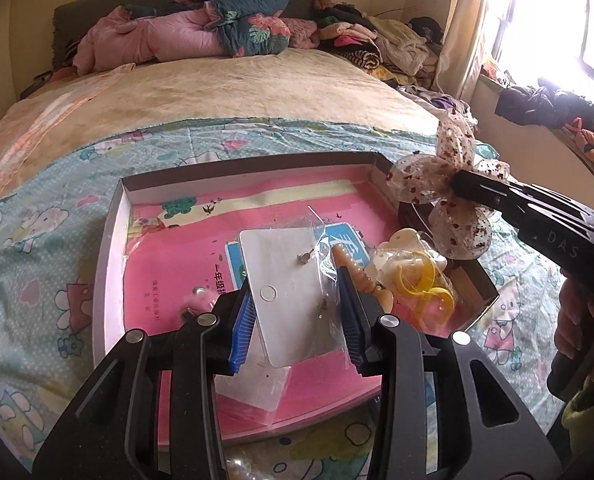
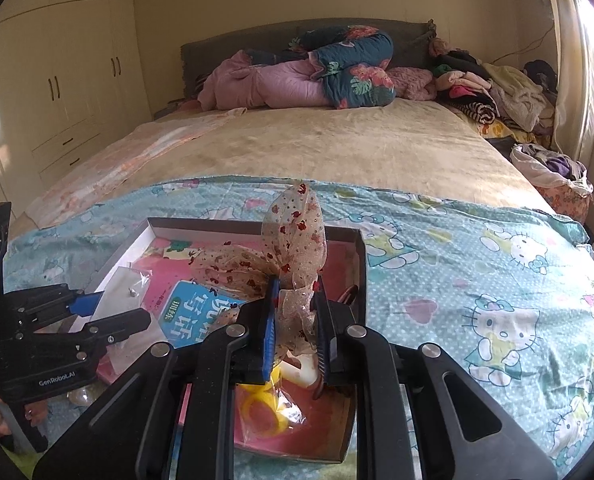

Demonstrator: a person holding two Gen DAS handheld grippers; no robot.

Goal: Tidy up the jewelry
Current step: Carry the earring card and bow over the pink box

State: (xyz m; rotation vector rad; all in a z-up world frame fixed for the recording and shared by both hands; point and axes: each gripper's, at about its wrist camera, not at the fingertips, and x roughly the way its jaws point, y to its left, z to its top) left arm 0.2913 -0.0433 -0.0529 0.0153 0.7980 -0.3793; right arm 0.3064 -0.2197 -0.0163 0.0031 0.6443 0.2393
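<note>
**Cloth, card and clear plastic**

Sheer, speckled mesh ribbon bow (image 2: 293,256). Matt white earring card (image 1: 293,292) in crinkly clear plastic sleeve. Glossy yellow plastic rings (image 1: 425,284). Cardboard box (image 1: 109,240) with glossy pink paper lining. Soft printed cotton sheet (image 2: 477,280).

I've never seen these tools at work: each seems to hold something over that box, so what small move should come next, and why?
Probably lower the right gripper into the bare far corner of the box and let go. It is shut on the sheer spotted bow, which hangs above the box rather than in it. The left gripper is shut on the white earring card, so that hand is busy.
</note>
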